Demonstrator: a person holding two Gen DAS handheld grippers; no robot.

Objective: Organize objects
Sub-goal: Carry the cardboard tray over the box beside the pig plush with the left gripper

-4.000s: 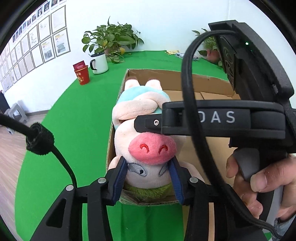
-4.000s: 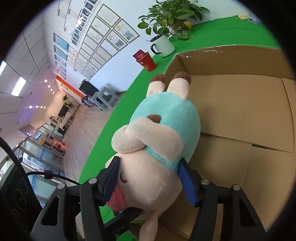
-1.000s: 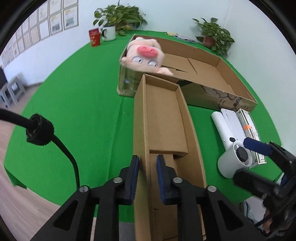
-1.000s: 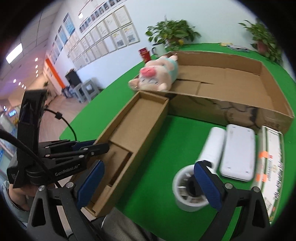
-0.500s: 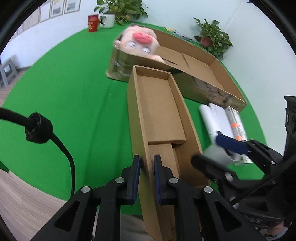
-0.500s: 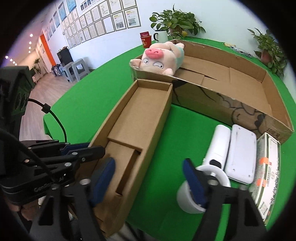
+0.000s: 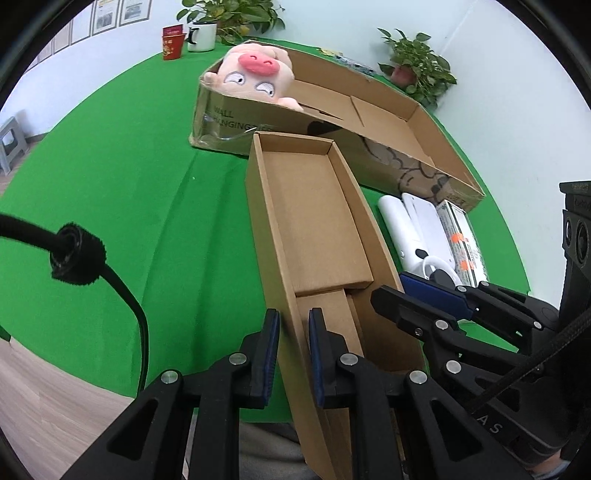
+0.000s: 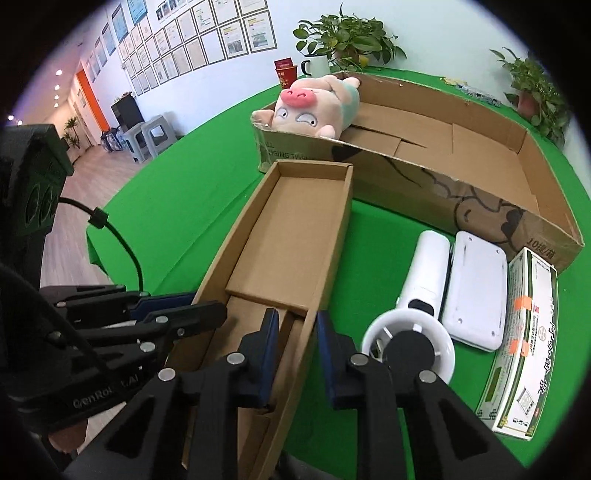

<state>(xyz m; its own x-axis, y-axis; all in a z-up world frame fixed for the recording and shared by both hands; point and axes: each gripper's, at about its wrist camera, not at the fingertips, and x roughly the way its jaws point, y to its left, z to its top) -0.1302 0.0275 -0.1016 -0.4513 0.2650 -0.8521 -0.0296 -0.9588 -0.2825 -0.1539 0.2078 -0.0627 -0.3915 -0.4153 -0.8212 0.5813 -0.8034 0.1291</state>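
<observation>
Two views: left wrist, then right wrist.

Left wrist view
- Left gripper [image 7: 293,325]: narrow, clamped on the left long wall of the narrow box [image 7: 314,206], one blue pad outside, one inside.
- Right gripper [image 7: 391,291]: seen from the side at the right, straddling the opposite long wall, blue pad outside, black finger inside.
- Narrow box: open-topped cardboard, lengthwise away from the camera on the green cloth [image 7: 129,184], near end over the table edge, far end touching or just short of the big box [image 7: 417,110]; a raised cardboard step inside.
- Plush pig [image 7: 255,74]: in the left end of the big box, head over the rim, snout up.
- Right of the narrow box: white handheld fan [image 7: 402,229], white flat case [image 7: 428,221], printed carton [image 7: 461,240], side by side.
- Far edge: red cup [image 7: 173,42], white mug [image 7: 202,35], potted plants.

Right wrist view
- Right gripper: jaws just closed in to a narrow gap, the right wall of the narrow box between the pads and pinched.
- Left gripper: at lower left, on the other wall, a hand partly visible beneath it.
- Fan: round head just beside the right finger, apart from the box.
- Background: framed papers [image 8: 207,40] on the wall, grey stools [image 8: 147,136] on the floor.
</observation>
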